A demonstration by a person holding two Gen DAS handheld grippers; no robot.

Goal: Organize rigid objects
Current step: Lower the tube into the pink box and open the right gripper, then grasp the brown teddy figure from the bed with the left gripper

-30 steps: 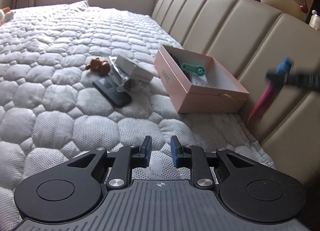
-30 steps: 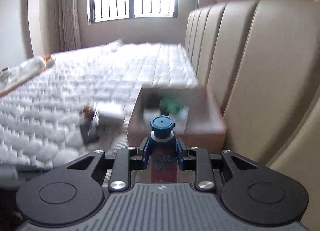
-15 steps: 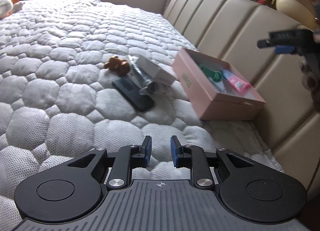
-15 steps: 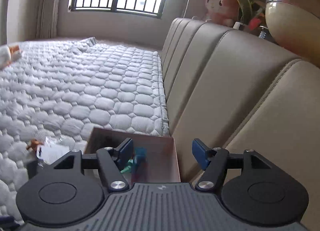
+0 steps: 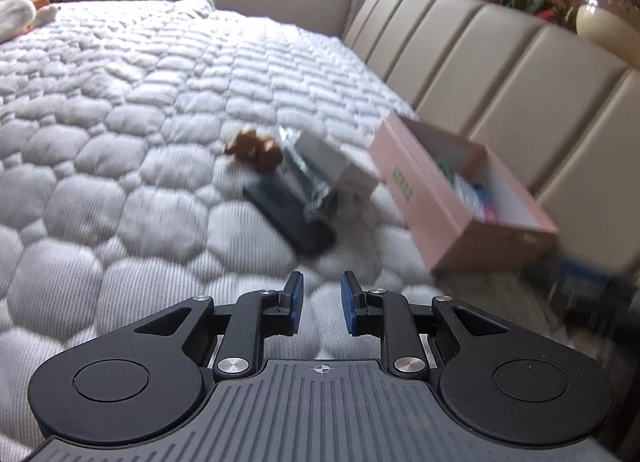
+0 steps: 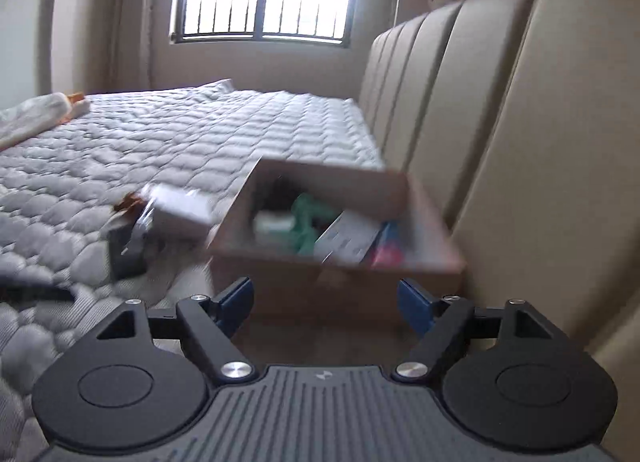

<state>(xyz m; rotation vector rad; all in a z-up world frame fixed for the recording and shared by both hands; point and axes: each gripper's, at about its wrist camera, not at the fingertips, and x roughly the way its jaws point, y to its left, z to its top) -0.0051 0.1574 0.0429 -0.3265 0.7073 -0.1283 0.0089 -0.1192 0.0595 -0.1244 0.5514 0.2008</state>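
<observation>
I found my right gripper [image 6: 325, 304] wide open and empty, the left gripper [image 5: 321, 304] narrowly parted, also empty. The remaining white box [image 5: 335, 159] lay left of the pink box [image 5: 432, 197]; probably light and stiff, best gripped across its narrow sides. Only the right view showed the pink box's contents, blurred.

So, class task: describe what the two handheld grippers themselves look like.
Both match. The left gripper and right gripper have matte black linkage arms, silver pivot screws, blue finger pads, two round black discs and a ribbed grey central plate bearing a small white mark. No cables or sleeves are visible.
</observation>
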